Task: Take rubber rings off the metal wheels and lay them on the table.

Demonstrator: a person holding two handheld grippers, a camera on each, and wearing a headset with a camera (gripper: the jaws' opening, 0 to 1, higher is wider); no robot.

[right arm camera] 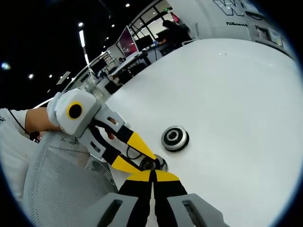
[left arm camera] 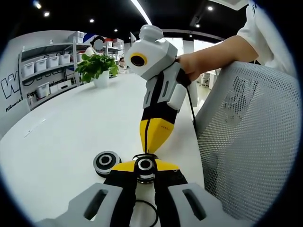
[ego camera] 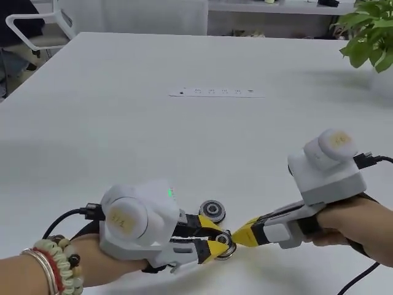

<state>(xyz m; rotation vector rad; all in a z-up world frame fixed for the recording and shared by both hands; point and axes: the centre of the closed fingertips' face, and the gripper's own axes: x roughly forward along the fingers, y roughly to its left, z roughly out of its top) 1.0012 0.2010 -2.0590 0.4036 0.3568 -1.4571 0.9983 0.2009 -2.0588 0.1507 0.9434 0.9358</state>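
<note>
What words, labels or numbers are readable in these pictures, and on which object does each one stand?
"W": large white letter on the wall; the rest is cut off.
Smaller line under it on the same wall: too blurred to read.
Marks on the power strip: too small to read.

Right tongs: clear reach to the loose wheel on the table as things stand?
Probably yes. The loose wheel lies on bare table just past the right tongs, nothing between. They are shut at the held wheel in the left tongs, so must open first.
</note>
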